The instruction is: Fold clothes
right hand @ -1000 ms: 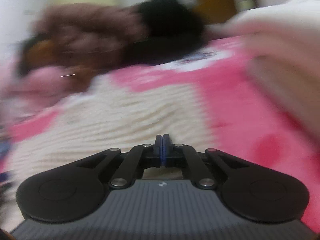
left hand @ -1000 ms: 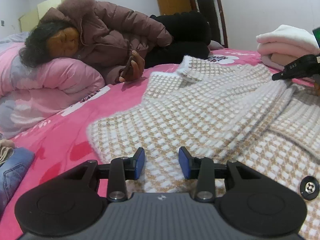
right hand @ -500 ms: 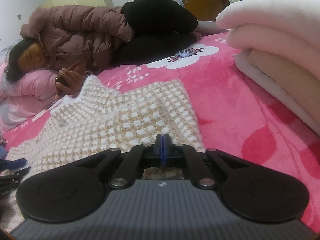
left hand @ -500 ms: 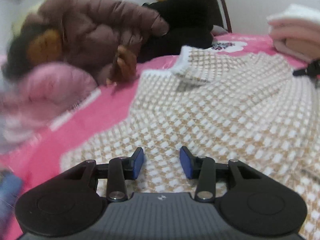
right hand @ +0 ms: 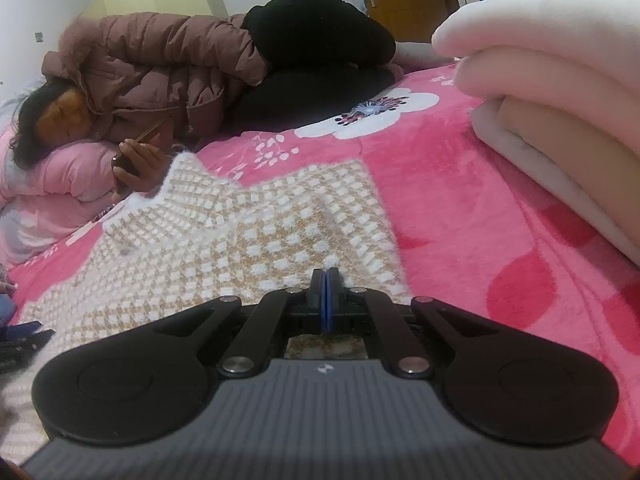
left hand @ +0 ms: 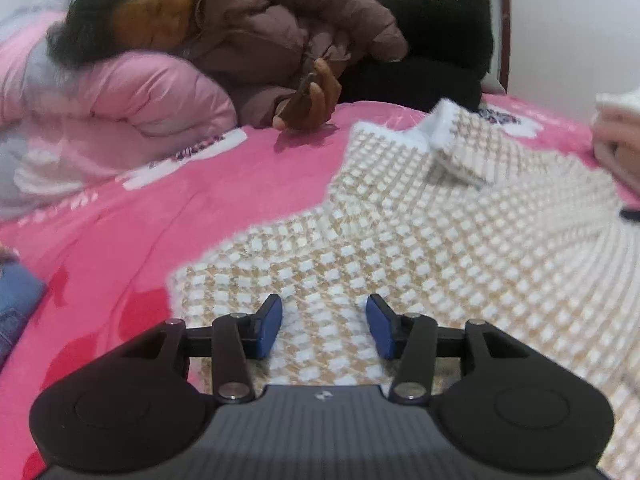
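A beige and white checked knit sweater point(left hand: 440, 240) lies spread on the pink bed, its white-edged collar toward the far end. My left gripper point(left hand: 324, 314) hovers low over the sweater's near left part. Its jaws are opening, and the blue pads point(left hand: 268, 326) press on nothing, with only fabric lying below them. In the right wrist view the sweater point(right hand: 240, 248) fills the left half. My right gripper point(right hand: 325, 280) is shut, pads together, just above the sweater's right edge, and I see no cloth pinched between them.
A person in a brown puffy jacket point(left hand: 280, 40) lies across the far end of the bed holding a phone, head on a pink pillow point(left hand: 120, 100). Folded cream blankets point(right hand: 560, 100) are stacked at the right. The pink flowered bedspread point(right hand: 480, 220) surrounds the sweater. Blue jeans point(left hand: 16, 304) lie at the left.
My left gripper has slid across the sweater toward the lying person and rolled a little, and its jaws stand slightly wider. The right gripper's view has settled from blur and holds still.
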Tool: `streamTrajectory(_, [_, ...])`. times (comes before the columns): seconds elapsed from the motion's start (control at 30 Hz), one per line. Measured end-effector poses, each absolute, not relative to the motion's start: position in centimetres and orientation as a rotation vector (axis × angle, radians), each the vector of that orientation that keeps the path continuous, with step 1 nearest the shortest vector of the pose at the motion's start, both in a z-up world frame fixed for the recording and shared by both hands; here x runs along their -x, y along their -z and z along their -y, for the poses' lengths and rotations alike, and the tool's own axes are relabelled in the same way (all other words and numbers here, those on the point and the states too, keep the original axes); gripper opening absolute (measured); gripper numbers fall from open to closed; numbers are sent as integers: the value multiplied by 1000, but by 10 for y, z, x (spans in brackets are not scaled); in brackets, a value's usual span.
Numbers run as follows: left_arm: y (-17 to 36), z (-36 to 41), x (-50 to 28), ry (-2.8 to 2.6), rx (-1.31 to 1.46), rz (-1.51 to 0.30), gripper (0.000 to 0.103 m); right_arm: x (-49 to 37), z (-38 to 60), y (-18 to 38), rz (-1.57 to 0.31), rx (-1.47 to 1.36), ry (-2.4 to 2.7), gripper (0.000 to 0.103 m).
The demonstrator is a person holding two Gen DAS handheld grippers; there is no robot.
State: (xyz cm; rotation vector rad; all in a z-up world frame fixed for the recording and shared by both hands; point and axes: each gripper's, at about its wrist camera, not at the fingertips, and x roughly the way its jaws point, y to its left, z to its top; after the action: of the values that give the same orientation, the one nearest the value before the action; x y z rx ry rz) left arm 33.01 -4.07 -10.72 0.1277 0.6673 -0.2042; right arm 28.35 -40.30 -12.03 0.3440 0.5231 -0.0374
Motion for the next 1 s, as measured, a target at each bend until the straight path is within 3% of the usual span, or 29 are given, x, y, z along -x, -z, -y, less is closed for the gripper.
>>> streamTrajectory(0.27, [122, 20, -353, 180, -84, -667, 49, -283, 404, 121, -522, -353, 35, 0])
streamTrajectory(0.37, [117, 10, -349, 186, -63, -649, 42, -283, 404, 121, -522, -355, 35, 0])
streamTrajectory(0.47, [124, 7, -346, 180, -79, -633, 41, -283, 404, 121, -522, -355, 35, 0])
streamTrajectory(0.77, [84, 70, -324, 185, -244, -508, 40, -282, 404, 121, -522, -351, 36, 0])
streamTrajectory(0.83, [96, 94, -327, 232, -328, -587, 40, -282, 403, 121, -523, -349, 37, 0])
streamTrajectory(1.0, [93, 125, -334, 219, -309, -669, 27, -283, 404, 121, -523, -351, 36, 0])
